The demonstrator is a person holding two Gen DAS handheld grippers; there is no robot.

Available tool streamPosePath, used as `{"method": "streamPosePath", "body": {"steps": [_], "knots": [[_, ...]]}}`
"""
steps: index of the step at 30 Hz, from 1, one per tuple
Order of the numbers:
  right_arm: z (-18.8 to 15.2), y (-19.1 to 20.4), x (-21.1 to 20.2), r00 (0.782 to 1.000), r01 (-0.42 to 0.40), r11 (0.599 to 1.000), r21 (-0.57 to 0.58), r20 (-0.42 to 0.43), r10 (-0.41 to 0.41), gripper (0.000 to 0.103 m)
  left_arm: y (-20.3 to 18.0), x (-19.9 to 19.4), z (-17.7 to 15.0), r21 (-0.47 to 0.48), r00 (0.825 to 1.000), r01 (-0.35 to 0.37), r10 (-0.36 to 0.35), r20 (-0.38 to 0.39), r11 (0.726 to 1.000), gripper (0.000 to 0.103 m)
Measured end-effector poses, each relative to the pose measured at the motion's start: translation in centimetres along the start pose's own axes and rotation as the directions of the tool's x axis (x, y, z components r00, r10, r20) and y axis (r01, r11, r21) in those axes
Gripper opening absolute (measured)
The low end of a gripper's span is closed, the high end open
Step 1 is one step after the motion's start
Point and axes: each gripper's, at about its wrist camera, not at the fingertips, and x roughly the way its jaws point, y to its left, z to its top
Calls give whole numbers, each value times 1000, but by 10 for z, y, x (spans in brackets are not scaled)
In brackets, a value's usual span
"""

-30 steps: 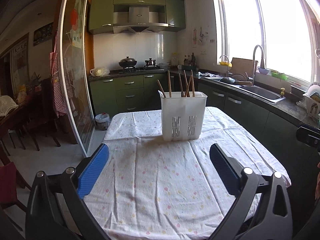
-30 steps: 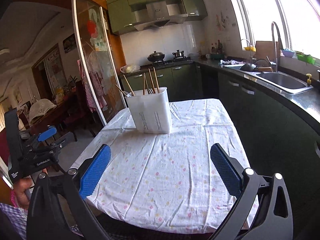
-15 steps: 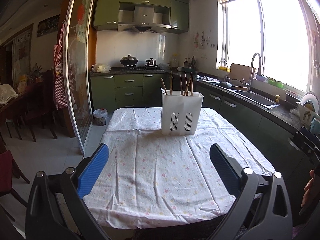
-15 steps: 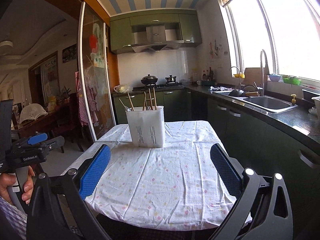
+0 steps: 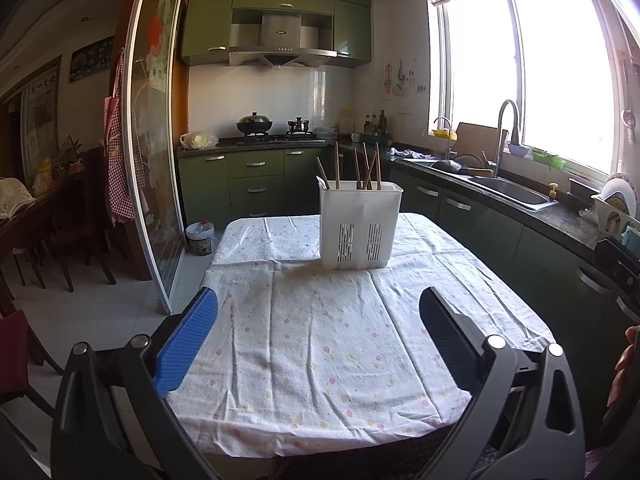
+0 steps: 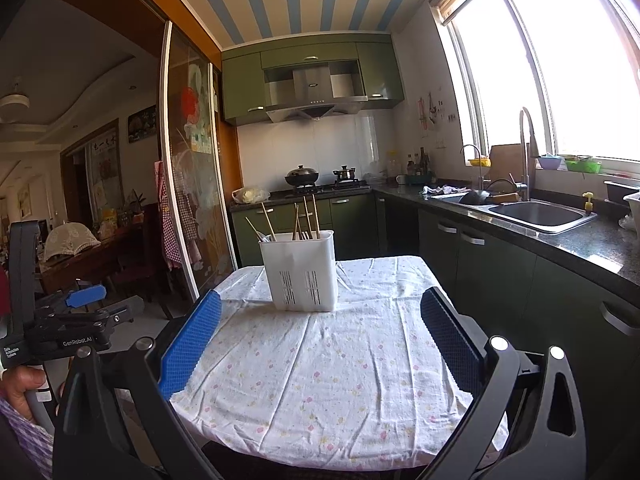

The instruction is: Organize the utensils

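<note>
Utensils stand gathered in a white slotted holder [image 5: 360,226] on the far half of a kitchen table, well apart from both hand-held grippers. Nearest the lens, the left gripper [image 5: 318,320] is spread wide with nothing between its blue pads, and the right gripper [image 6: 320,326] is equally wide and empty; both hover over the near edge of the flower-print tablecloth [image 5: 320,340], whose front hem drops out of sight below the frame. In the right wrist view the left gripper shows again at the far left, cut off by the frame edge, the person's hand [image 6: 20,384] only partly visible on its grip. Beyond the creased cloth, wooden chopsticks [image 5: 365,170] rise from the holder at mixed angles; their lower ends are hidden by its wall, and a pale utensil [image 5: 322,182] at the holder's left side is too small to identify. Farther right, the sink [image 6: 538,214] and counter run beneath a window [image 5: 560,80] washed out by glare. Against the far wall, a wok [image 5: 254,124] sits on the stove under the range hood [image 5: 282,54].
</note>
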Motion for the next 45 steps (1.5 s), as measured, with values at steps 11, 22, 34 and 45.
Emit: {"method": "streamPosePath", "body": {"steps": [11,22,34,45], "knots": [[-1,0,6,1000,2,1000,6,-11,-2,98,2,1,-2,-5,1000,-10,10,-8,1000,96],[-5,2,15,1000,0,1000,-1,-28,0,98,-1,-1,-4,1,1000,-28,28,-1,1000,96],[-8,-1,18,999,-2,1000,7,-37,2,98,1,-2,-2,-15,1000,-20,20,0,1000,96],[-10,1,20,999,-6,1000,8,-44,6,98,1,-3,-3,-11,1000,-14,14,-3,1000,96]]}}
